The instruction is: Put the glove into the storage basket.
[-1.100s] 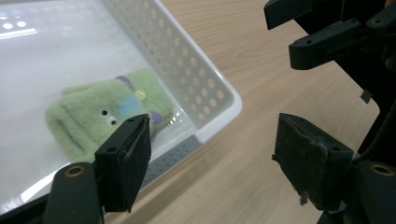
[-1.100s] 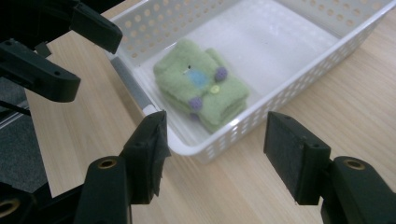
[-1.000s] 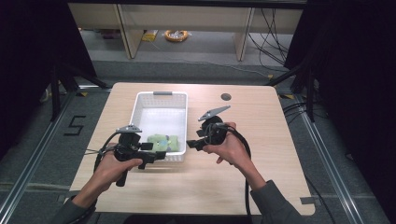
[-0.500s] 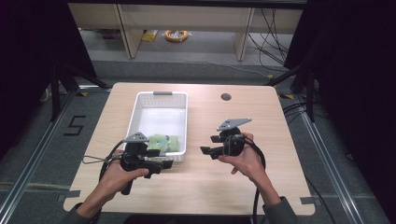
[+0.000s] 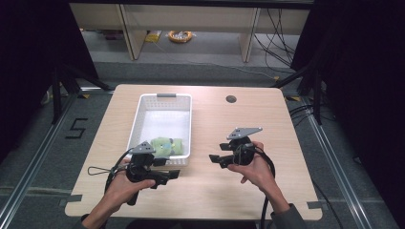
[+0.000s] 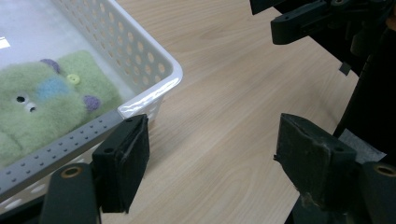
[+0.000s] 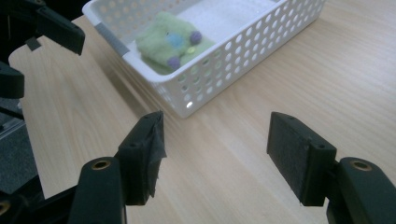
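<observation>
A white perforated basket [image 5: 162, 102] stands on the wooden table, with a green felt toy [image 5: 166, 145] lying at its near end. My left gripper [image 5: 171, 168] hovers just in front of the basket's near right corner and is open with nothing between its jaws. In the left gripper view that gripper [image 6: 212, 140] frames bare table beside the basket [image 6: 154, 60] and toy [image 6: 46, 107]. My right gripper [image 5: 218, 152] is to the right of the basket, pointing left. Its jaws have just been opening a little further, over bare wood [image 7: 217, 135]. The basket [image 7: 243, 46] and toy [image 7: 173, 39] lie beyond.
A dark round hole [image 5: 231, 99] sits in the table's far right part. Bare wood stretches right of the basket and along the near edge. Each gripper's cable trails back to the near edge. Shelving and floor cables lie beyond the table.
Both hands have drawn back toward the near edge. The right gripper has moved right, away from the basket. The left gripper has slid from over the toy to the basket's near corner.
</observation>
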Motion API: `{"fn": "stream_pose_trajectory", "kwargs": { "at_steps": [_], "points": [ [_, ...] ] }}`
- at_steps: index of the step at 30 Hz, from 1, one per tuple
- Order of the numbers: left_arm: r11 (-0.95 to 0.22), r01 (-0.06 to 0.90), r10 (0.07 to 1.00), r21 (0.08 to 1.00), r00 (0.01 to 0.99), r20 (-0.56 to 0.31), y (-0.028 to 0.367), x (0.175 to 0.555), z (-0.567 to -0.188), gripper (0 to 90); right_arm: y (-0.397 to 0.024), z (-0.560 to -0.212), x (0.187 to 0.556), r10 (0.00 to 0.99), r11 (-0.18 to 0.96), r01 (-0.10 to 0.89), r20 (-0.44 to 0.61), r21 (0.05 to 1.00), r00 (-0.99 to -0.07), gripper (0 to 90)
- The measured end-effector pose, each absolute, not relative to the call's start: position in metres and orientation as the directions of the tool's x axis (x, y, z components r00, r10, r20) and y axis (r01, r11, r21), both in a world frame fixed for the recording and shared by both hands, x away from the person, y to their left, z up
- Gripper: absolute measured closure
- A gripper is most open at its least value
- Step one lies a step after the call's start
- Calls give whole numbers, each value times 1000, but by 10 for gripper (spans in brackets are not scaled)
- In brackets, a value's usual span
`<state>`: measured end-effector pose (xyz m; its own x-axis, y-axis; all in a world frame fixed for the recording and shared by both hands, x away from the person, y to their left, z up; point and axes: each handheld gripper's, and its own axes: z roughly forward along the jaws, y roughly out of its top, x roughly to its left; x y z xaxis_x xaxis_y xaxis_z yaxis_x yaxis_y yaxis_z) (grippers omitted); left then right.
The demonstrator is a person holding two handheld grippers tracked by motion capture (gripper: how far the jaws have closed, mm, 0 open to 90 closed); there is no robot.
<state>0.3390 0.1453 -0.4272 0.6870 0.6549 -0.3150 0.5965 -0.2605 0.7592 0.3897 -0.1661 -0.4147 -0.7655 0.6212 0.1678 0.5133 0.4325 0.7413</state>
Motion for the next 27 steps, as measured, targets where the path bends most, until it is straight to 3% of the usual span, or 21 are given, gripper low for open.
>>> {"fn": "stream_pose_trajectory", "kwargs": {
  "at_steps": [27],
  "points": [
    [-316, 589, 642, 744, 710, -289, 140, 304, -475, 246, -196, -457, 351, 646, 408, 540, 186, 736, -740, 305]
  ]
}}
